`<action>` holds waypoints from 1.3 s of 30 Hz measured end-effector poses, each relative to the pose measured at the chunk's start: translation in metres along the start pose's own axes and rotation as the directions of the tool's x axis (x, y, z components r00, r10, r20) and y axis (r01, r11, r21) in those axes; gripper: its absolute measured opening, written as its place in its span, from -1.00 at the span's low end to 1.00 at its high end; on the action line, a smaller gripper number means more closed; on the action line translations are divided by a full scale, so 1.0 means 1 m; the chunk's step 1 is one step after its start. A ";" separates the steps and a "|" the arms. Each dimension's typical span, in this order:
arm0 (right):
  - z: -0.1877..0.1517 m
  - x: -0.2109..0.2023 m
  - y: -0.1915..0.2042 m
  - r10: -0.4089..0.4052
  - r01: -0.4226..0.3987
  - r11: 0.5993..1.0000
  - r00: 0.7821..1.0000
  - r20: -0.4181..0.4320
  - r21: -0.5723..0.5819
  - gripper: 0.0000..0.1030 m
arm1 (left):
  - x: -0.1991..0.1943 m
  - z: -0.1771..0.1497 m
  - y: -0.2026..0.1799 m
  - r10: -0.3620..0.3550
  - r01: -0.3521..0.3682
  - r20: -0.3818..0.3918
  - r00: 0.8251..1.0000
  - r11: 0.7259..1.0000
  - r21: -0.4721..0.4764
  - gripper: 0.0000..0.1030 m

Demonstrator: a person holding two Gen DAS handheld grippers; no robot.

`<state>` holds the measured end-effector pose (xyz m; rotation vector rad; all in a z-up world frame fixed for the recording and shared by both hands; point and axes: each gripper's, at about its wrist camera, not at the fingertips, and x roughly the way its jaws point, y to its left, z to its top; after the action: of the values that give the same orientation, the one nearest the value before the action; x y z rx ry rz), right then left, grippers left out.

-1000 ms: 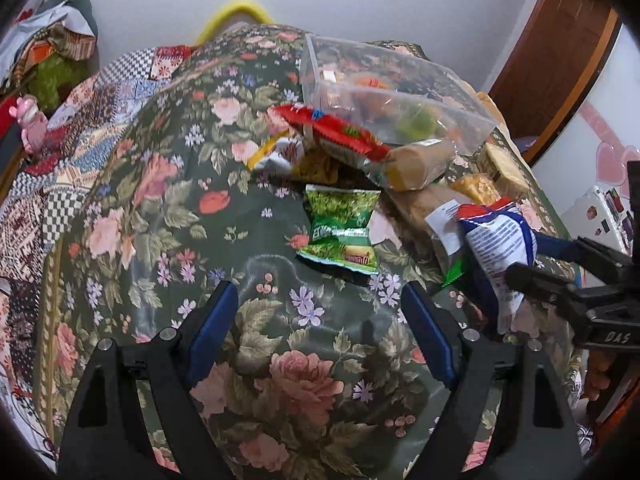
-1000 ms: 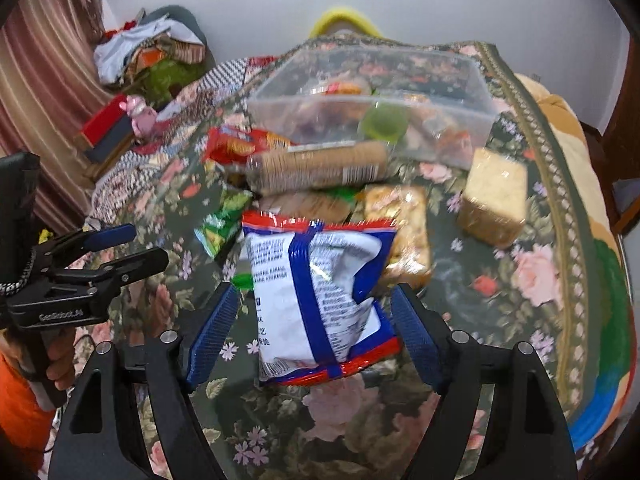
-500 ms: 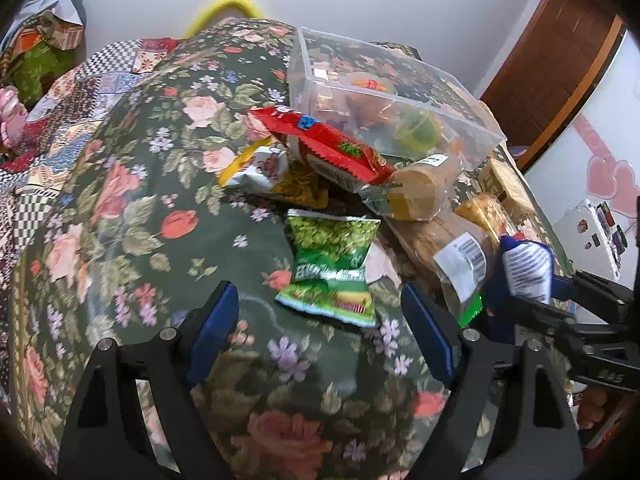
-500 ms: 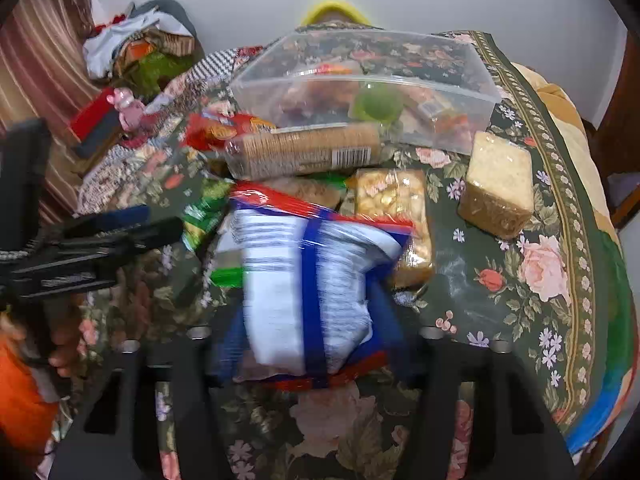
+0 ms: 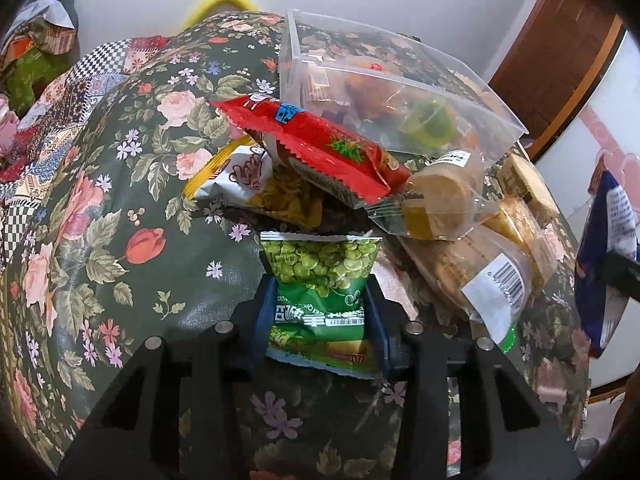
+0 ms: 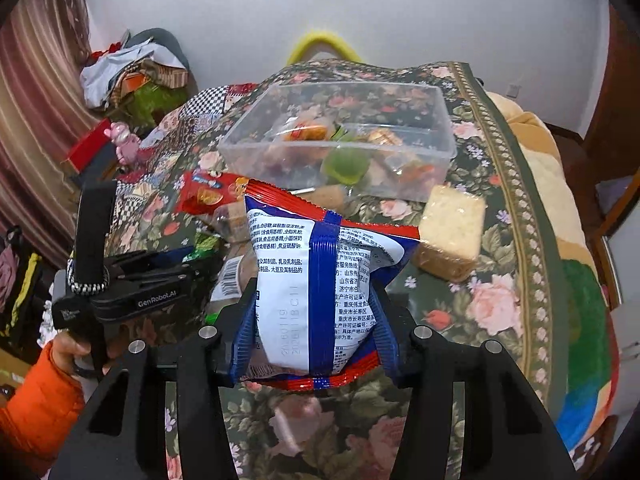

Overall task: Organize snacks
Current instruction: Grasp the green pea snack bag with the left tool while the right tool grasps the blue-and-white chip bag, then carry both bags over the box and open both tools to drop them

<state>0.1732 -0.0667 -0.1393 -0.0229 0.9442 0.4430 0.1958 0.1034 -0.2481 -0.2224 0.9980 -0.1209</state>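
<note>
Tongs both gripped: my left gripper [image 5: 320, 312] clamped the green pea packet [image 5: 320, 280], my right gripper [image 6: 316, 312] the blue-white bag [image 6: 316, 280], hiding snacks behind.

Home bedroom: floral bedspread [image 6: 500, 288], curtain [image 6: 36, 92]

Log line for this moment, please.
left gripper: shut on green pea packet | right gripper: shut on blue-white bag | clear bin: not yet reached

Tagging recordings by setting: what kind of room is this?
Most likely a bedroom at home: the snacks sit on a floral quilt spread over what looks like a bed, clothes are heaped by the wall, and a striped curtain hangs on the left.
</note>
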 end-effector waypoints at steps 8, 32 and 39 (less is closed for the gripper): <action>0.004 -0.011 -0.006 -0.012 0.012 1.000 0.999 0.033 0.006 -0.07 | -0.041 -0.007 -0.013 0.008 -0.011 0.054 0.998 0.999 0.051 -0.23; 0.065 -0.048 -0.033 0.006 0.001 1.000 0.965 0.262 -0.027 -0.07 | -0.124 0.088 -0.089 -0.039 -0.007 0.311 0.950 0.989 0.145 -0.23; 0.092 -0.029 -0.047 -0.009 0.013 1.000 0.959 0.284 -0.011 -0.07 | -0.108 0.123 -0.096 -0.024 -0.029 0.328 0.944 0.988 0.154 -0.22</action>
<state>0.2481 -0.1008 -0.0699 0.0241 0.6577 0.4286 0.2412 0.0484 -0.0725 -0.0919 0.6511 -0.1539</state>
